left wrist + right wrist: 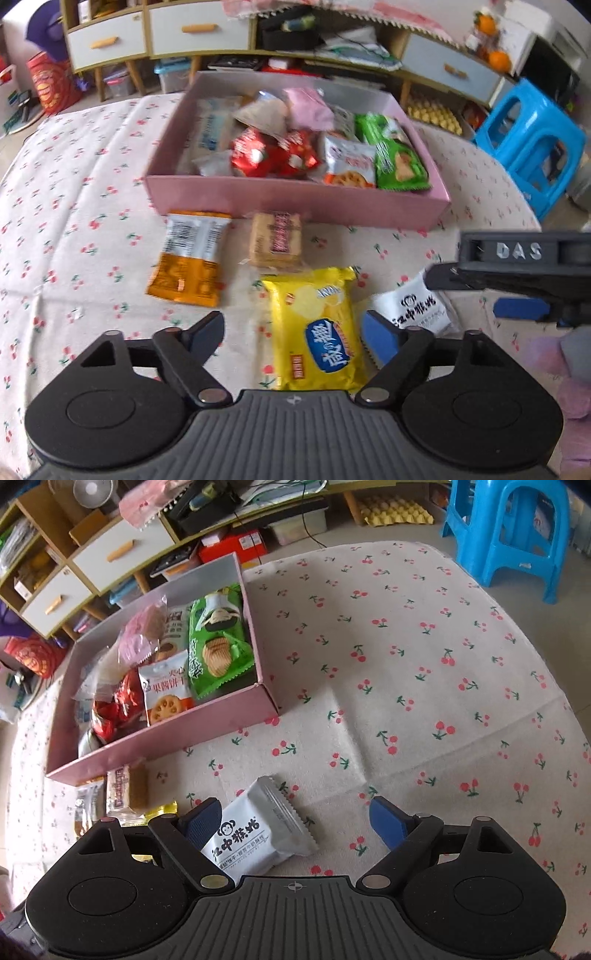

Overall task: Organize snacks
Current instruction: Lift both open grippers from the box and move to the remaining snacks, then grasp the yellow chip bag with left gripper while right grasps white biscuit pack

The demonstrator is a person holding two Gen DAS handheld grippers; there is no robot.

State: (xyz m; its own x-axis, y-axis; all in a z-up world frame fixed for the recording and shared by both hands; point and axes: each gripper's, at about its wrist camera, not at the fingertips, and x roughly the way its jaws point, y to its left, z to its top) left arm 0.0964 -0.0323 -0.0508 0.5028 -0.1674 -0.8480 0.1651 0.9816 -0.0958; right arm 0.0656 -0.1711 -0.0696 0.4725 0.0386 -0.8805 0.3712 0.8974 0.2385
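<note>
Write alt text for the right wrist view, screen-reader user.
The open right gripper hovers over a silver-white snack packet on a cherry-print tablecloth, its jaws set wide on either side and not closed on it. To the left, a pink box holds several snack bags, including a green one.

We count one pink box (295, 195) on the cherry-print cloth, and four snack packets lying loose outside it: one orange packet (188, 258), one tan biscuit pack (276, 240), one yellow packet (317, 332) and one silver-white packet (258, 834). Inside the box we make out two red packets (273, 153), one green packet (397, 158), one white-and-orange biscuit packet (349, 164) and one pink packet (310, 109), plus a few pale wrappers we cannot count reliably. Beyond the table stands one blue stool (528, 144), and we see two oranges (493, 40).
</note>
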